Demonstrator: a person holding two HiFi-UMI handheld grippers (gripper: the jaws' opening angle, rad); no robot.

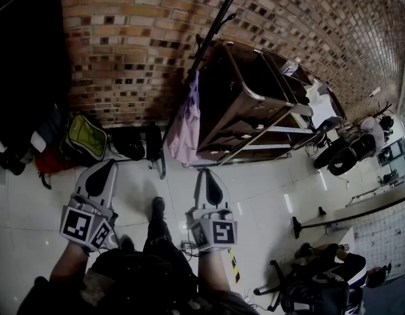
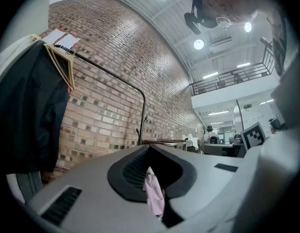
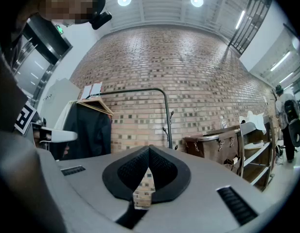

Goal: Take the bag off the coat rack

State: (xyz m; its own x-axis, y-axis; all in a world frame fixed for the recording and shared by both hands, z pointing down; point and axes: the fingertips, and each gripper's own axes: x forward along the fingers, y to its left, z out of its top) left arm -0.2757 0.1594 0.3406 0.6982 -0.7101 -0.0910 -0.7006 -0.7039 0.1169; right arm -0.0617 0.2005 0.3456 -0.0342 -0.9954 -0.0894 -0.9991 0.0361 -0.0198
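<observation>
Tiled floor (image 1: pixel 268 176) carries coat rack (image 1: pixel 209 34), green backpack (image 1: pixel 84 140)

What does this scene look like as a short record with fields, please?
bag: pink, hanging on the coat rack, not yet taken
coat rack: black pole in front of the brick wall
left gripper: jaws together, empty, held low, apart from the bag
right gripper: jaws together, empty, held low, apart from the bag
</observation>
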